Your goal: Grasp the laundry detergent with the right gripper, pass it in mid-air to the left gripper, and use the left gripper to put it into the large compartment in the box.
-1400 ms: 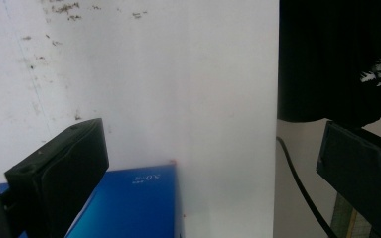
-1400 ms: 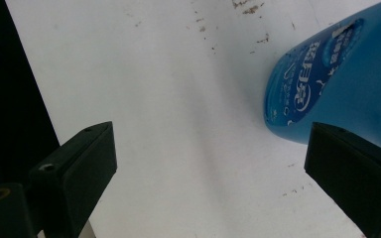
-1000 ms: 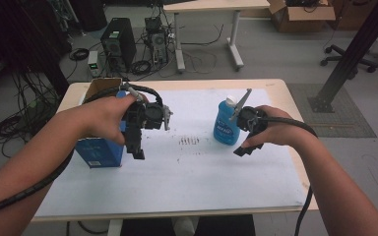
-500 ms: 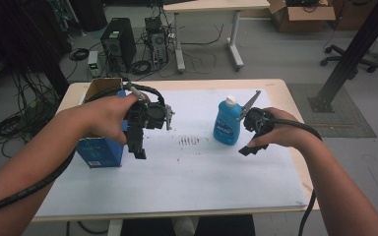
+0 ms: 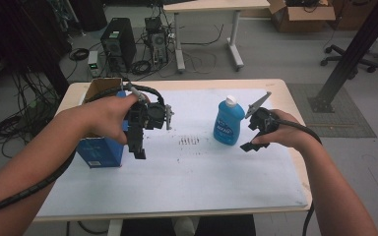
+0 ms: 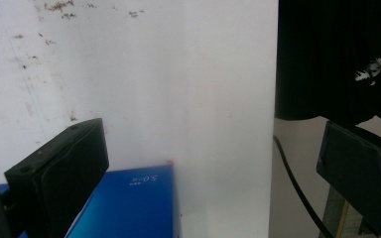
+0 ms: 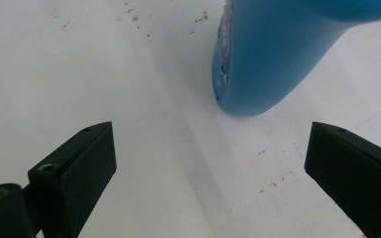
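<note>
Your right gripper hangs with its jaws spread wide and empty; the blue plastic dish-soap bottle with a white cap stands just ahead of them, untouched, its label too blurred to read. Your left gripper is spread too, nothing pinched, and the blue cardboard box sits right beside it, small white print reading "5.0".

Black tools — ribbed black cables
</note>
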